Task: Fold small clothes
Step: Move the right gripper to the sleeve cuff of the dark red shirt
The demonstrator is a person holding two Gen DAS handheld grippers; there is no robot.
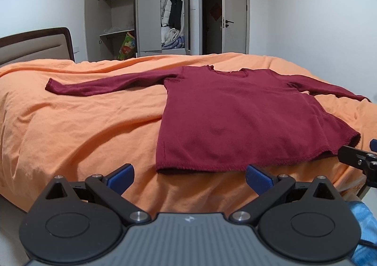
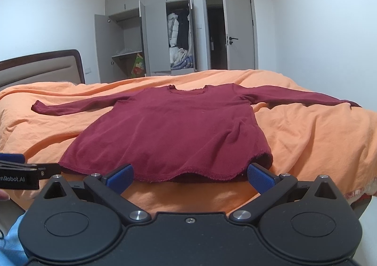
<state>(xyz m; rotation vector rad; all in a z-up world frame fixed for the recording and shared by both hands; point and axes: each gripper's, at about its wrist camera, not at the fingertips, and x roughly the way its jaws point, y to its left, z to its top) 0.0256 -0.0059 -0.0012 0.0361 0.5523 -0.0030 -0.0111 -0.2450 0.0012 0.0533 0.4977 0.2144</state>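
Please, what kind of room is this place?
Most likely a home bedroom: a bed with a headboard, and an open wardrobe holding hanging coats. A red shirt lies spread on the bed.

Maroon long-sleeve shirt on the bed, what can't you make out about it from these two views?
- Maroon shirt: its underside is hidden against the orange bedspread in both views.
- Its right cuff: it drops over the bed's far edge in the left wrist view.
- Neck label: too small in either view.

Both wrist views face across the bed, seemingly close together.
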